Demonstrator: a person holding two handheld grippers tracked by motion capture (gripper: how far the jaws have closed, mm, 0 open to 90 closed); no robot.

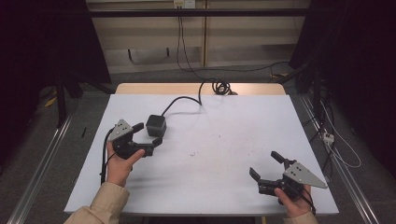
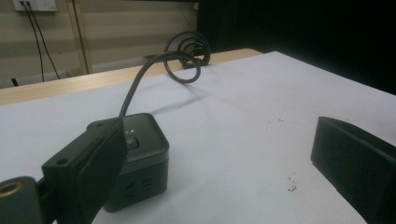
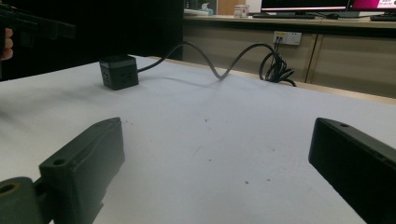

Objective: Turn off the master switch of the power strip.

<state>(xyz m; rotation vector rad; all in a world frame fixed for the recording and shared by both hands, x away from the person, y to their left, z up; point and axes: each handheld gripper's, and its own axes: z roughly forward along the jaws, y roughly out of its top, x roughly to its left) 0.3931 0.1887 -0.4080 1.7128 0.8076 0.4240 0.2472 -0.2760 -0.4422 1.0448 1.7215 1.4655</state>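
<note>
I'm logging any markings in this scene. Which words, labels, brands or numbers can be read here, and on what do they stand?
None can be read.
Black power cube: small pale marks beside its top button, too small to read; its side shows socket slots, no lettering.
Monitors on the far counter: bright screens, text blurred.
Left gripper and right gripper: no lettering visible.
</note>
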